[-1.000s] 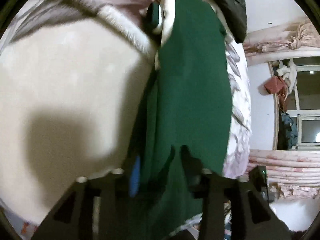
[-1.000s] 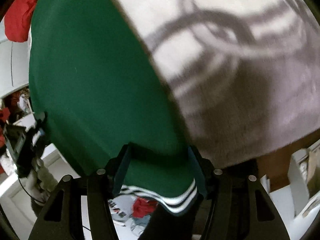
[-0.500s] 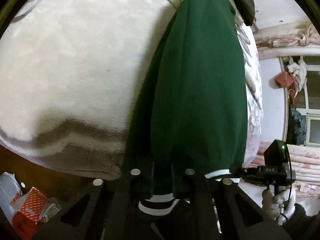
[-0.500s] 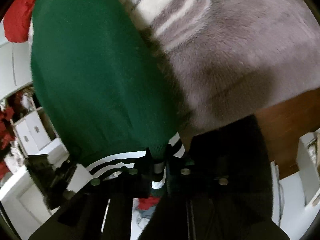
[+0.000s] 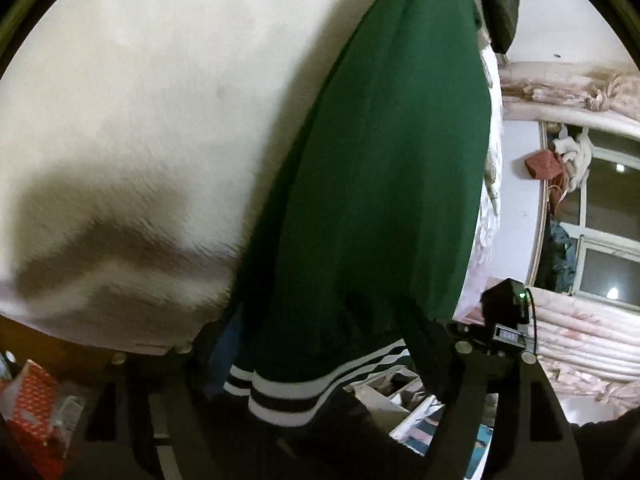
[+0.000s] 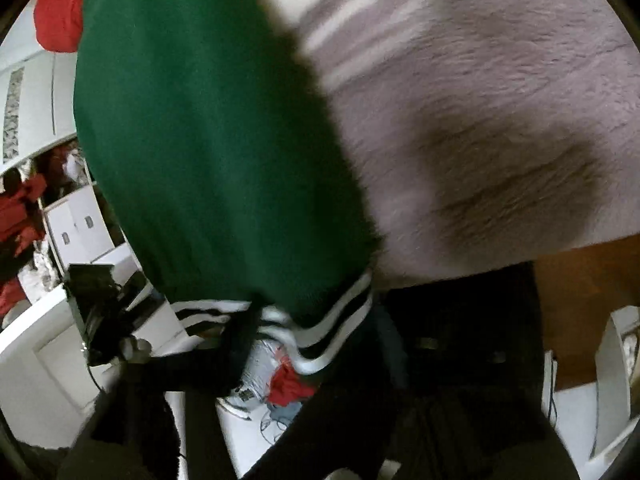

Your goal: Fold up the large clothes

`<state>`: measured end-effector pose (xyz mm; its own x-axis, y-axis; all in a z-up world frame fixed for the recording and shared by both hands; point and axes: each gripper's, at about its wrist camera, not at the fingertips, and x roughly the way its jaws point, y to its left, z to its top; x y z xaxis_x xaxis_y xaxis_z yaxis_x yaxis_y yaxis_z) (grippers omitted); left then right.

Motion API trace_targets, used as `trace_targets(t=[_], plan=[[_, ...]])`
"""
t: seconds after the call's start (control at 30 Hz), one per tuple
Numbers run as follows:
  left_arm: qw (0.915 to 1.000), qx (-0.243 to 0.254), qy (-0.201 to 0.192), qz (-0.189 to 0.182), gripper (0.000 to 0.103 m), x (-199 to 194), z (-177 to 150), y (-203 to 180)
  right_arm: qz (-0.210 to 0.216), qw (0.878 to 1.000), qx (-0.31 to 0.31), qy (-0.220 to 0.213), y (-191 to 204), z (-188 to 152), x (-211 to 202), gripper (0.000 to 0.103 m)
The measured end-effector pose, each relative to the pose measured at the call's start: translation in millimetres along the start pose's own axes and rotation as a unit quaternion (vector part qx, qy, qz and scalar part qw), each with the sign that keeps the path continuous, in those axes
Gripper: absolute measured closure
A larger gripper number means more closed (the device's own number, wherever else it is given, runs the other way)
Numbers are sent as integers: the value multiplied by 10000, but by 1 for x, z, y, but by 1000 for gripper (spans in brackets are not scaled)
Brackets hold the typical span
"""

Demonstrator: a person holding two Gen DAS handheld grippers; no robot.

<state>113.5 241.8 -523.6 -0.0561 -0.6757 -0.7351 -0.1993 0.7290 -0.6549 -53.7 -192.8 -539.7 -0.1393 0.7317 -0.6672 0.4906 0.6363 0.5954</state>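
Sweater (image 5: pixel 384 184): window (image 5: pixel 600 248) left view only; red cloth (image 6: pixel 58 4) right.

Both wrist cams close above bed, tilted down; shared: green garment (image 5: pixel 384 184) hem, fleece blanket (image 6: pixel 500 128).

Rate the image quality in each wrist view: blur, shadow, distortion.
Left wrist view: mostly sharp, fisheye bends the window frame, a dark shadow falls on the cream blanket. Right wrist view: motion-smeared throughout, the green garment edge soft, a shadow patch on the blanket, the foreground nearly black.
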Motion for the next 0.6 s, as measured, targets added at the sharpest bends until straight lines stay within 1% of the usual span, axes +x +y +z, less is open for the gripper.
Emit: trace_targets(t=[0.07,0.13,0.17,0.23,0.3,0.33,0.37,0.4,0.43,0.47,0.5,0.53,0.6], plan=[[9999,116,-14,26,29,12,4,-2,488,9987,107,120,-16,0,20,36],[9998,200,-8,31,27,18,9,-5,966,9949,149,248,-23,5,38,31],[9997,225,-14,45,27,19,10,-5,1123,9930,188,302,-24,8,47,30],[9997,245,-35,48,27,19,12,-8,1246,9915,224,297,-24,9,53,28],[9995,292,-101,2,27,12,10,-11,1199,9922,238,244,-16,9,56,29],[9993,340,-168,-33,30,6,4,-10,1209,9921,256,222,-14,7,51,37],[9988,412,-247,-48,39,1,2,-16,1216,9919,296,206,-14,2,48,41],[9985,474,-282,63,61,0,1,-20,1297,9909,323,180,-11,-3,44,55],[9979,532,-285,215,78,-3,1,-23,1431,9888,387,144,-4,-7,49,64],[9980,530,-285,191,79,-7,1,-27,1488,9878,428,136,-1,-12,45,67],[9982,500,-319,119,84,-13,1,-29,1525,9873,431,139,6,-16,40,72],[9984,443,-357,19,86,-20,0,-33,1569,9866,410,159,12,-17,27,74],[9979,400,-462,-198,88,-34,-2,-44,1631,9858,363,189,26,-24,5,77]])
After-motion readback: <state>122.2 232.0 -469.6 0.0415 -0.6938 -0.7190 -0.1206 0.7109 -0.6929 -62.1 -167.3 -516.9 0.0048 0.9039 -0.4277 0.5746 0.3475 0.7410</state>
